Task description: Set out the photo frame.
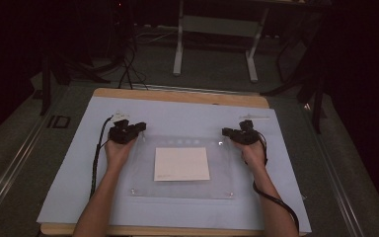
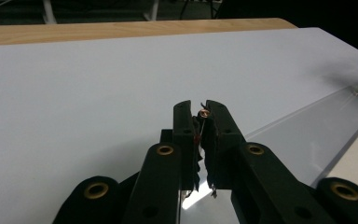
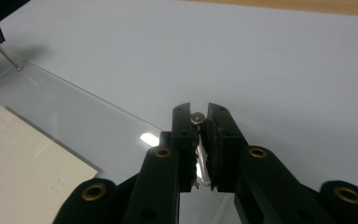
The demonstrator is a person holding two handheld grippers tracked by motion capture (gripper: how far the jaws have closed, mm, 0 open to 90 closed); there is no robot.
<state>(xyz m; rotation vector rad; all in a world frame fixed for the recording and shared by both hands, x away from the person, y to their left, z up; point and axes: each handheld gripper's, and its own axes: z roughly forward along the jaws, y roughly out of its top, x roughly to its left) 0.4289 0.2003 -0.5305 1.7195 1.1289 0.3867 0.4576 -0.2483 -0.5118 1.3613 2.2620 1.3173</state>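
Note:
A clear plastic plate [image 1: 143, 183] lies on the pale blue sheet [image 1: 74, 168], with a cream paper [image 1: 181, 164] at its middle. My left gripper [image 1: 140, 127] is at the plate's far left corner, shut on a thin metal pin [image 2: 204, 113] with a brassy head. The left gripper [image 2: 204, 108] holds it upright between its pads. My right gripper [image 1: 225, 132] is at the far right corner, and the right gripper [image 3: 197, 111] is shut on a silver pin [image 3: 197, 118]. Each gripper view shows the other gripper's pin [image 3: 9, 58] touching its plate corner [image 2: 356, 91].
The sheet covers a wooden table [image 1: 177, 96]. A small white item [image 1: 120, 114] and a thin white strip [image 1: 254, 116] lie at the sheet's far side. Cables [image 1: 96, 158] trail from both grippers. A metal table frame [image 1: 214, 29] stands on the floor beyond.

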